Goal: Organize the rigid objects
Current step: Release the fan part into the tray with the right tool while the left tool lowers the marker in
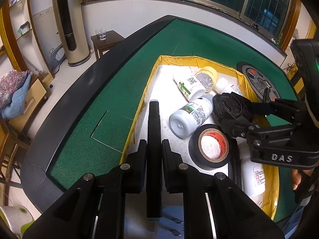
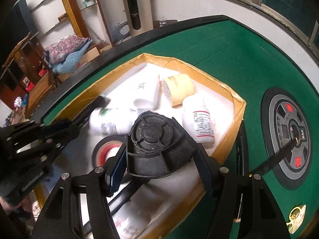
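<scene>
Black cap [image 2: 152, 139] clamped in right gripper [image 2: 159, 171] over box [image 2: 238, 107].

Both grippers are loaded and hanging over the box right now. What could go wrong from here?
1. The right gripper holds a bulky black plastic part above the tape roll and bottles; dropped there, it may land on them and roll.
2. The left gripper pinches a slim black marker that could swivel or slip.
3. The grippers are close together over the crowded box; they could collide.
</scene>
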Demonstrator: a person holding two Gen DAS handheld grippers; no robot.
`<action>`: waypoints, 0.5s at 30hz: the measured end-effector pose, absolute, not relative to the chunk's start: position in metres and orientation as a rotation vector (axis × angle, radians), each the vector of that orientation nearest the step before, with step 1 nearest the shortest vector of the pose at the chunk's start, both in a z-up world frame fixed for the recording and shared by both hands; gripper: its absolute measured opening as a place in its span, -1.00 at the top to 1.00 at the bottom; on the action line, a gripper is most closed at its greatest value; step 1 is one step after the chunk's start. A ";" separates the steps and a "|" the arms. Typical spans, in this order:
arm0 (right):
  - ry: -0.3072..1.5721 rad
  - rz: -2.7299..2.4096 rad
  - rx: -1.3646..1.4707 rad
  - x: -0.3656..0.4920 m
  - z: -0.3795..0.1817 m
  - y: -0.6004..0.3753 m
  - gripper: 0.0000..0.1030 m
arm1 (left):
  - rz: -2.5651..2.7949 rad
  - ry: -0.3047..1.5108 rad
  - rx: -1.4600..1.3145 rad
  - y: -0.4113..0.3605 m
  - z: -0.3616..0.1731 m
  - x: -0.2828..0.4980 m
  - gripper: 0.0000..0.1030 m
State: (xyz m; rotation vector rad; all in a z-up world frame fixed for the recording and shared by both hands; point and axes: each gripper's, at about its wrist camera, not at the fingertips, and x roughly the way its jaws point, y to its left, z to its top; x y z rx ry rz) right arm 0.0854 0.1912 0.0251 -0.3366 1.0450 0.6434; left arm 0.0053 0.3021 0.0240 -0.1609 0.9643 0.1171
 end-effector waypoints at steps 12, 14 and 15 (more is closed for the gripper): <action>0.977 0.605 -0.393 0.080 0.027 0.187 -0.17 | 0.111 0.941 -0.148 0.301 0.020 0.005 0.75; 0.966 0.603 -0.394 0.079 0.027 0.186 -0.18 | 0.114 0.934 -0.144 0.300 0.021 0.004 0.75; 0.964 0.604 -0.394 0.080 0.027 0.187 -0.18 | 0.116 0.932 -0.139 0.299 0.021 0.004 0.75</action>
